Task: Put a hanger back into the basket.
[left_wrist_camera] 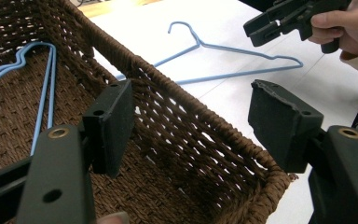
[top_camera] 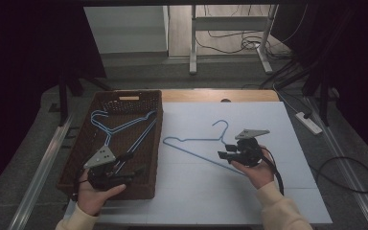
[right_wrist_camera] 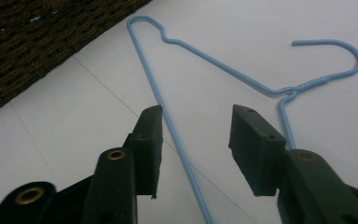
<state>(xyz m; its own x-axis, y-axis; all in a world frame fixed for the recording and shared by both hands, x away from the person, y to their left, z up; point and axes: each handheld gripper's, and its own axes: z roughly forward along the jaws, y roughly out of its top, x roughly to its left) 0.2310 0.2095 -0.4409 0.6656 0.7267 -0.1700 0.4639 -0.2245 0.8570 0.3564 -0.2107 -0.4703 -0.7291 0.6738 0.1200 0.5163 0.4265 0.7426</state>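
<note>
A blue wire hanger (top_camera: pixel 195 140) lies flat on the white sheet, its hook pointing to the far side. My right gripper (top_camera: pixel 223 154) hovers low over its long bottom wire, near the right end. In the right gripper view the jaws (right_wrist_camera: pixel 196 126) stand apart, with the hanger's (right_wrist_camera: pixel 223 65) wire running between them, close to the left jaw and untouched. My left gripper (top_camera: pixel 130 164) is open and holds nothing above the near right corner of a brown wicker basket (top_camera: pixel 155 158). In the left gripper view its jaws (left_wrist_camera: pixel 191 112) straddle the basket wall (left_wrist_camera: pixel 177 93). Blue hangers (top_camera: pixel 124 125) lie inside.
The white sheet (top_camera: pixel 211 196) covers most of the table to the right of the basket. A strip of bare wood (top_camera: pixel 220 96) shows at the table's far edge. A power strip (top_camera: pixel 309 122) and cables lie on the floor at the right.
</note>
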